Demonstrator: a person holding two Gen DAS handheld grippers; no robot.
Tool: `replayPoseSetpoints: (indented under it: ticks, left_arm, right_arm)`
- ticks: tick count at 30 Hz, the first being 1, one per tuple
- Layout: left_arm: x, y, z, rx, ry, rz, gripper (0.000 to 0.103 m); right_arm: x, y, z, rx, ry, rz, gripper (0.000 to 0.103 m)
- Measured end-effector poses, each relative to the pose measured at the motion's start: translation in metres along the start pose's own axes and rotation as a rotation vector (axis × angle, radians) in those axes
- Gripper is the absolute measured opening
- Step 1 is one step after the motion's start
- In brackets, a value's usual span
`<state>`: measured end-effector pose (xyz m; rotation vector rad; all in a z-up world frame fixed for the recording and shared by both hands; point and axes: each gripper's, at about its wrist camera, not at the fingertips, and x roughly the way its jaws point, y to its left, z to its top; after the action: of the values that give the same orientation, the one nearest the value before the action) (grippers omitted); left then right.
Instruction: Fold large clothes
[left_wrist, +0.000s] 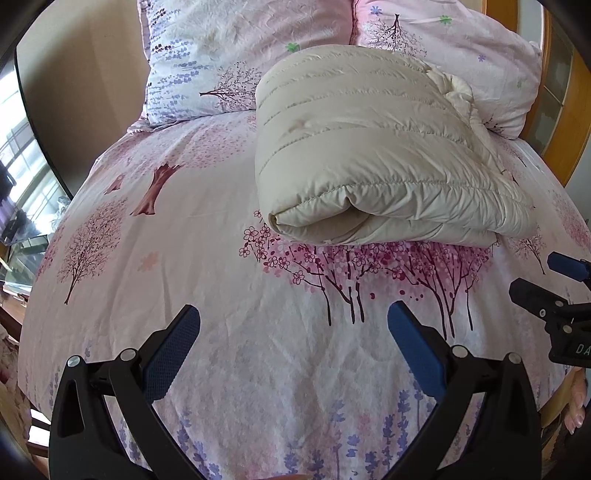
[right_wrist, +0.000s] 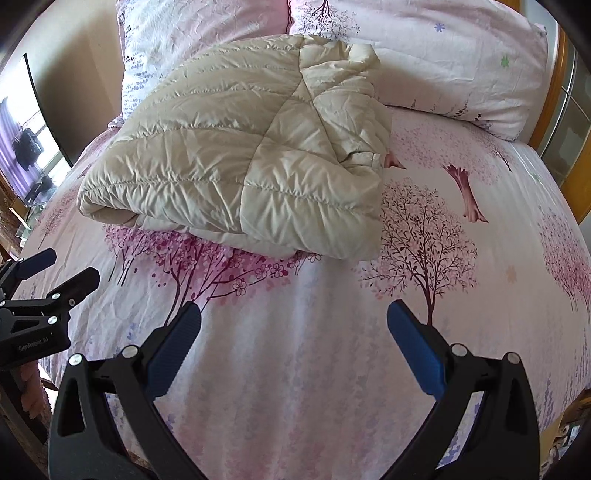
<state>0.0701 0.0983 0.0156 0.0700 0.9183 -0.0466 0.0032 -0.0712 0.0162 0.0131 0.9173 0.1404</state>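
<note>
The jacket (left_wrist: 376, 147) lies folded into a thick bundle on the bed (left_wrist: 229, 280), in the upper right of the left wrist view and the upper centre-left of the right wrist view, its far end touching the pillows (left_wrist: 207, 51). It is cream, quilted in parallel stitched channels, puffy and a little glossy, with fine creases across the top panel. The near edge shows a rounded fold with layers tucked under; a bunched, gathered part sits at its far right corner in the left view, possibly a hood or collar, though I cannot tell which.

Judging by this shape, the folding looks nearly or fully done, and what remains is likely tidying. To do that well, press the springy top layer flat so trapped air escapes, square the loose flap at the lower right of the bundle, and tuck the gathered part under rather than leaving it proud. Grip at seams, since the slick shell will probably slip.

The left gripper (left_wrist: 295, 321) hangs over bare sheet in the lower frame, jaws spread wide and holding nothing. The right gripper (right_wrist: 295, 321) is likewise wide apart and empty, near the bundle's front edge but not touching it.
</note>
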Motion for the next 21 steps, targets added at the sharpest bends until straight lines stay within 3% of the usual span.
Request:
replayPoseSetpoints:
  ticks: [21]
  left_arm:
    - [0.0025,0.0007,0.0005,-0.004,0.005,0.0,0.102]
  right_arm:
    - [0.0039,-0.0032,-0.0003,0.007,0.008,0.006,0.101]
